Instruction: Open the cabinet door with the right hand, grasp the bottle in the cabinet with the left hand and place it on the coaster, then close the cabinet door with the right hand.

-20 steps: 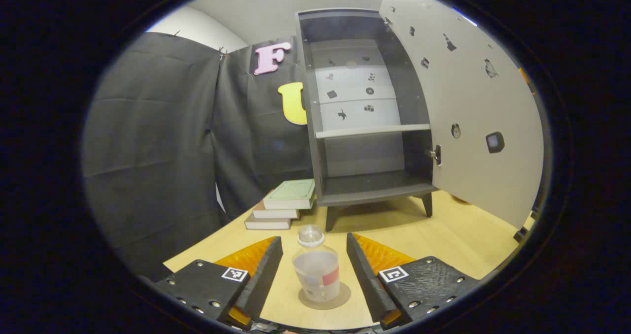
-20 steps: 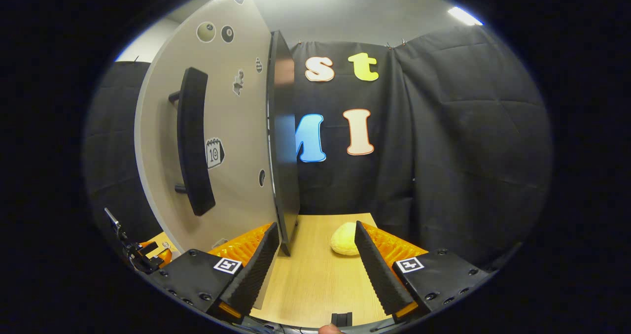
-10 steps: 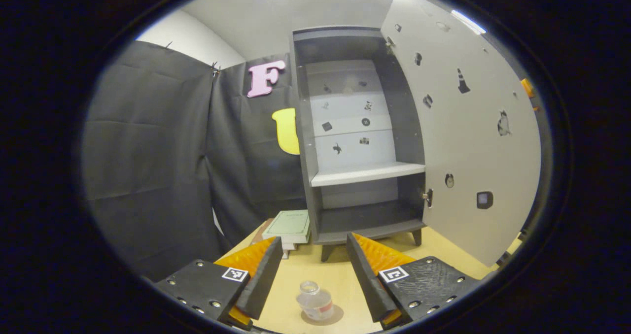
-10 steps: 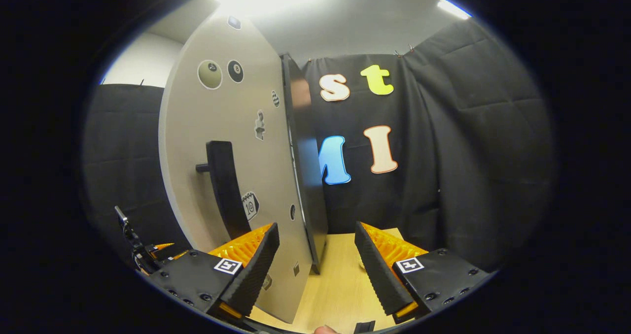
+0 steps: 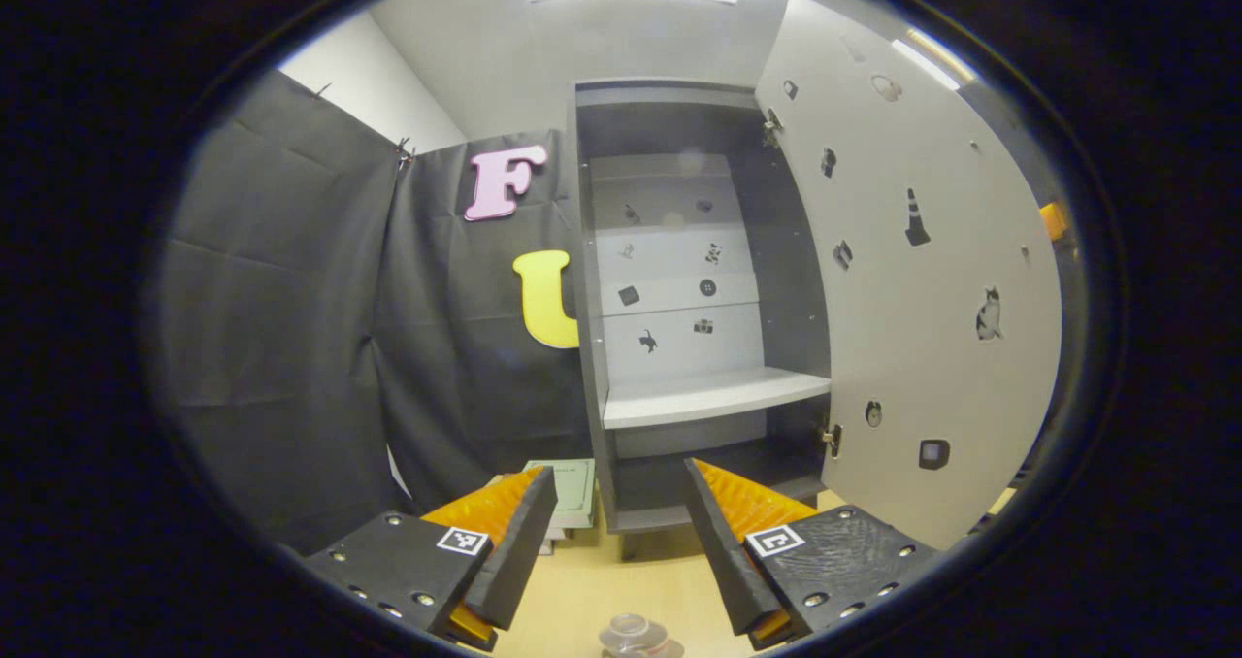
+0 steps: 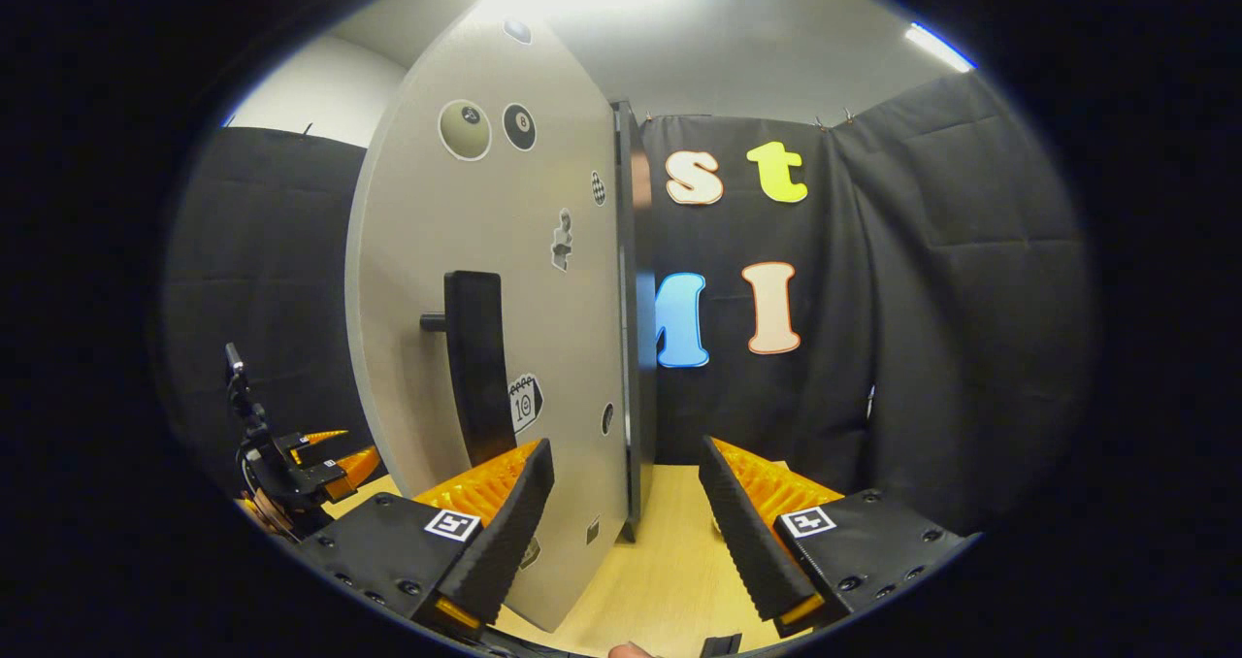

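Observation:
The dark grey cabinet (image 5: 679, 250) stands open, its pale shelf (image 5: 708, 401) bare. Its light door (image 5: 902, 299) is swung out to the right. The clear bottle (image 5: 631, 631) stands on the wooden table at the lower edge of the left gripper view, where just its cap and shoulders show. My left gripper (image 5: 617, 476) hangs above and behind it, open and holding nothing. In the right gripper view the door's outer face (image 6: 456, 231) carries a black bar handle (image 6: 477, 367). My right gripper (image 6: 623, 449) is open, and the door's hinge-side edge lies between its fingers, untouched.
A stack of books (image 5: 568, 478) lies left of the cabinet's feet. The table (image 6: 670, 561) runs back to the black cloth wall. The left gripper (image 6: 301, 454) appears beyond the door's free edge in the right gripper view.
My left gripper has risen and drawn away from the bottle, which dropped to the bottom of its view. My right gripper has shifted so that more of the door's outer face and handle show.

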Demonstrator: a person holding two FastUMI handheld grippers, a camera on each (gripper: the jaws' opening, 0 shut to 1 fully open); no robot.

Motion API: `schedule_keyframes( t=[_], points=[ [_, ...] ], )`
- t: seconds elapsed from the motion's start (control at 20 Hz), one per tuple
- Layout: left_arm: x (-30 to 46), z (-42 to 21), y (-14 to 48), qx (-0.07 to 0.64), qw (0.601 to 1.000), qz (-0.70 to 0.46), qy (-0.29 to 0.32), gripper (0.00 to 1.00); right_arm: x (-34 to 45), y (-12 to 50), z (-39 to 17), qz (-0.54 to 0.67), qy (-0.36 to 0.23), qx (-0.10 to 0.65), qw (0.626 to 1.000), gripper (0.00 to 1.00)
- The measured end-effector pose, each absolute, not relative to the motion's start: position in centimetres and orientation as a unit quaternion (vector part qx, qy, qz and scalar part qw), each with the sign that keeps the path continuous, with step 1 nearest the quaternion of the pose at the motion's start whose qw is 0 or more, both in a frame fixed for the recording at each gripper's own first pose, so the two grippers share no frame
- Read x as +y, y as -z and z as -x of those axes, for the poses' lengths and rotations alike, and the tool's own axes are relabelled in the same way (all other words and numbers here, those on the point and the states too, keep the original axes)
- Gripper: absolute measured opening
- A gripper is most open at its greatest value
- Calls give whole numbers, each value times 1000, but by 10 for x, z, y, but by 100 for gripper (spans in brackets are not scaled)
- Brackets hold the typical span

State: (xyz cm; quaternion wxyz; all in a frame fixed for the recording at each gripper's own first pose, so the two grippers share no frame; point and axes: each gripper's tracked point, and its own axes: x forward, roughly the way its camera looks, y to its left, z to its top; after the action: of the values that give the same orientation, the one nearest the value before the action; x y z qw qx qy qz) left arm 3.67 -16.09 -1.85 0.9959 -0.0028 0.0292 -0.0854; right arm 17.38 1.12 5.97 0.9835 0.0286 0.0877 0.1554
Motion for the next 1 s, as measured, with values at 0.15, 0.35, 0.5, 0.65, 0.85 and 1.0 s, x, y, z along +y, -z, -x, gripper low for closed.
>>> schedule_keyframes(
  t=[0.15,0.35,0.5,0.65,0.85,1.0],
  points=[
    [-150,-42,20,30,995,-2,92,81,32,-59,-178,-37,-167,88,981,96],
    [-129,-47,17,23,995,2,97,79,63,-60,-179,-41,-190,92,977,96],
    [-108,-55,21,19,995,10,95,78,75,-62,-180,-33,-197,89,976,96],
    [-90,-61,22,8,996,14,88,78,90,-60,-183,-32,-207,89,974,96],
    [-66,-64,28,7,996,22,85,79,115,-59,-191,-42,-223,93,970,96],
    [-47,-68,32,10,997,17,77,78,141,-56,-203,-49,-234,93,967,96]
  ],
)
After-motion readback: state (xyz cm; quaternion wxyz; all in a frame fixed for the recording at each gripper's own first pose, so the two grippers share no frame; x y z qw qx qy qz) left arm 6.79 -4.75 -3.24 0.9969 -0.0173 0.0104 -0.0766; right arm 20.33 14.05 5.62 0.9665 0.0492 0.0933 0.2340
